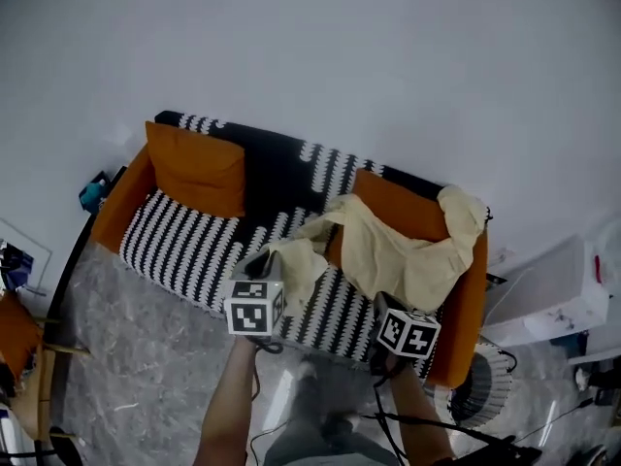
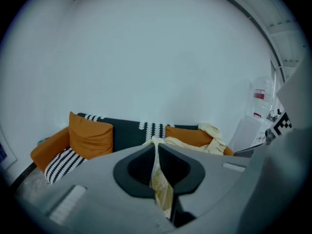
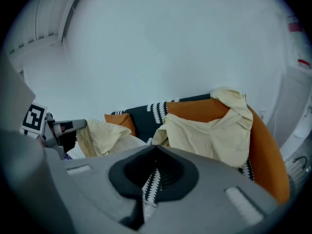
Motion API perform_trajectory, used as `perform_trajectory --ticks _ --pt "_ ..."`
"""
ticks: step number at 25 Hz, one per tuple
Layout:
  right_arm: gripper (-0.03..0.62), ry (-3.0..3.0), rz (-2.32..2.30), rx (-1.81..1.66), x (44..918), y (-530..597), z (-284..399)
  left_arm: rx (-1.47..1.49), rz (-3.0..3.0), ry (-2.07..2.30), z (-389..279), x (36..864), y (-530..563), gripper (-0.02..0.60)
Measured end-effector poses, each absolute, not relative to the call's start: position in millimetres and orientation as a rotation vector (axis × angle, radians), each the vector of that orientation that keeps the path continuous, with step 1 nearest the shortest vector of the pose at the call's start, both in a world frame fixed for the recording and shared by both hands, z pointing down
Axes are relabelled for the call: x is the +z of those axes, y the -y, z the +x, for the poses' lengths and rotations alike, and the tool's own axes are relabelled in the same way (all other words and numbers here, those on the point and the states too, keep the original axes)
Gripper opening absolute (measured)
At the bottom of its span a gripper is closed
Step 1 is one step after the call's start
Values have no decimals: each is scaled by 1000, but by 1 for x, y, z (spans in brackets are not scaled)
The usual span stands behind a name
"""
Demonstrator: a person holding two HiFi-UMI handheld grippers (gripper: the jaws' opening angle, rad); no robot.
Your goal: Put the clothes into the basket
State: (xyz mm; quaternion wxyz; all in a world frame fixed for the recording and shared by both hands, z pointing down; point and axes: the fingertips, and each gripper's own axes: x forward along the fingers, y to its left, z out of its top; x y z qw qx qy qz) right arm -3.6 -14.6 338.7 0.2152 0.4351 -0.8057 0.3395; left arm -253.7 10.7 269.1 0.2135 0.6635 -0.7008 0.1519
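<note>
A pale yellow garment (image 1: 398,255) lies spread over the right orange cushion and armrest of a black-and-white striped sofa (image 1: 184,241). My left gripper (image 1: 264,258) is shut on one end of it and holds that end lifted off the seat; in the left gripper view the cloth (image 2: 161,184) hangs pinched between the jaws. My right gripper (image 1: 381,304) sits just below the garment's near edge. In the right gripper view its tips (image 3: 156,149) meet, striped cover shows in the slit, and the garment (image 3: 209,135) hangs beyond. Whether it pinches the hem I cannot tell.
A second orange cushion (image 1: 194,168) leans at the sofa's left end. A white openwork basket (image 1: 490,357) stands on the floor by the right armrest, next to a white cabinet (image 1: 553,299). Cables (image 1: 388,425) trail over the grey floor by the person's legs.
</note>
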Motion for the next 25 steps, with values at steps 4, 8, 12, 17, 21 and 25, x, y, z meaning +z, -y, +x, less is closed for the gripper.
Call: perform_trajectory --ticks 4,8,12,17,21,25 --pt "3 2315 1222 899 298 13 5 376 1894 1978 -231 224 -13 26" --pt "3 2375 1251 798 259 16 25 339 1949 2018 -205 185 -15 26" --pt "3 2404 1303 747 232 13 57 315 2017 2038 -177 148 -20 26" --pt "3 2411 1399 723 207 -1 112 332 2118 2050 -136 100 -27 26" --pt "3 2419 1482 717 188 -13 159 321 2208 2045 -98 58 -29 26" --pt "3 2446 1531 705 165 -25 198 303 2284 2028 -56 26 -36 26"
